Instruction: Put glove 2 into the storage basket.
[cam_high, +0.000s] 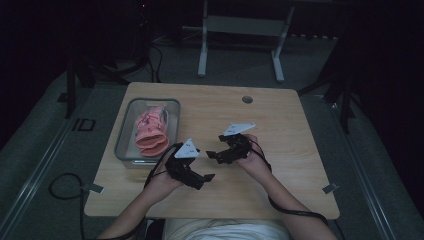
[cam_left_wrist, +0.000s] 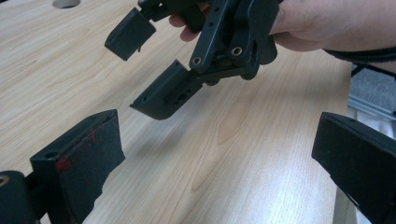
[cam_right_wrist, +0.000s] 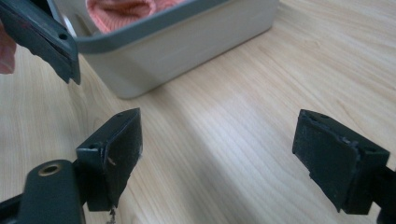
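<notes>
Both grippers black. Left gripper: grey triangular top plate, black cable trailing, red smudges on one jaw pad. Right gripper: same grey plate, brass-coloured pivot bushings, corrugated black cable along the forearm. Person wears a white top; forearms bare.

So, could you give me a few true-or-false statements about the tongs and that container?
1. Both the left tongs and the right tongs are open. True.
2. The pink cloth lies on the bare table. False: it sits inside the container.
3. The right tongs are gripping the container. False: they hold nothing and hang over the table.
4. The container stands on the person's left side of the table. True.
</notes>
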